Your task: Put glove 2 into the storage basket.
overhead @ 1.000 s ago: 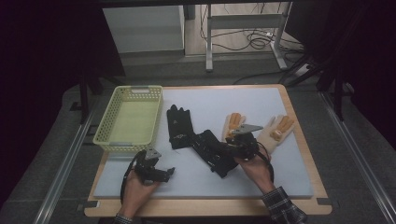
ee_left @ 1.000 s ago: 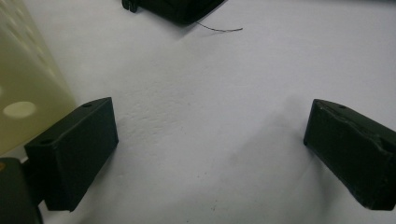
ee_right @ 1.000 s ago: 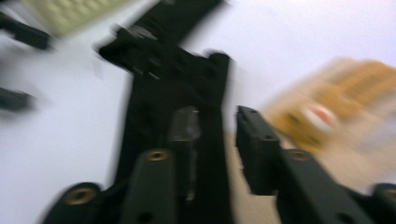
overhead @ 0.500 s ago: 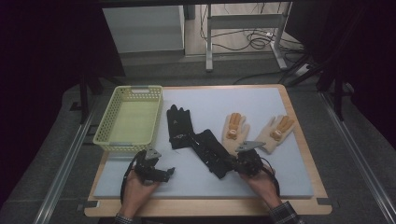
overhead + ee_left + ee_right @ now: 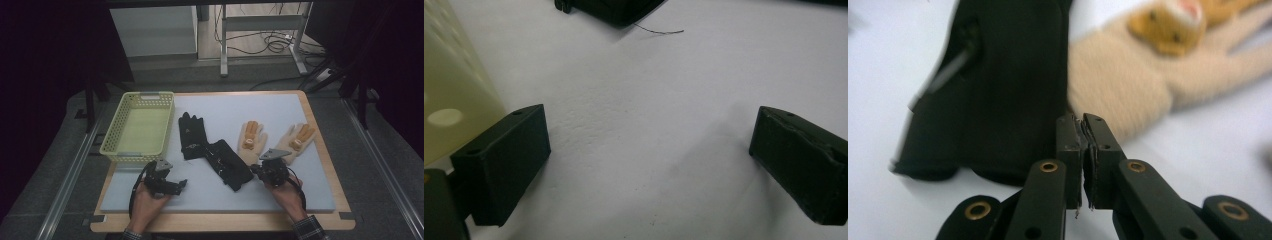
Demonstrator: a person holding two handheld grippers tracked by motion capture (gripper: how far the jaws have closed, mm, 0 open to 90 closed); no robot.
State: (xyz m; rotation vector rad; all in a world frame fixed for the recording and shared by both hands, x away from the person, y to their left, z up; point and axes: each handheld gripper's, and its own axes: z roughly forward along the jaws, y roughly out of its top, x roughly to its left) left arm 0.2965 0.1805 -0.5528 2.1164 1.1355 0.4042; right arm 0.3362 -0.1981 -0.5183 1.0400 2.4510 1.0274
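Two black gloves lie mid-mat, one straight (image 5: 192, 135) and one slanted (image 5: 227, 162). To their right lie two tan gloves (image 5: 251, 140) (image 5: 297, 140) with orange patches. My right gripper (image 5: 257, 170) sits low at the slanted black glove's near end, beside the left tan glove's cuff. In the right gripper view its jaws (image 5: 1082, 125) have just been closing and now meet, nothing between them, with the black glove (image 5: 998, 100) and tan glove (image 5: 1118, 90) just ahead. My left gripper (image 5: 179, 185) rests open on the mat; its jaws (image 5: 649, 160) stand wide over bare white surface.
A yellow-green perforated basket (image 5: 111, 150) stands at the mat's left; its wall (image 5: 454, 85) shows beside the left jaw. The white mat (image 5: 280, 195) lies on a wooden board. Cables and table legs stand on the floor beyond.
My right gripper has come down and toward the near edge, from above the tan glove's cuff to the mat by the black glove, and its jaws have shut. The left gripper has not moved.
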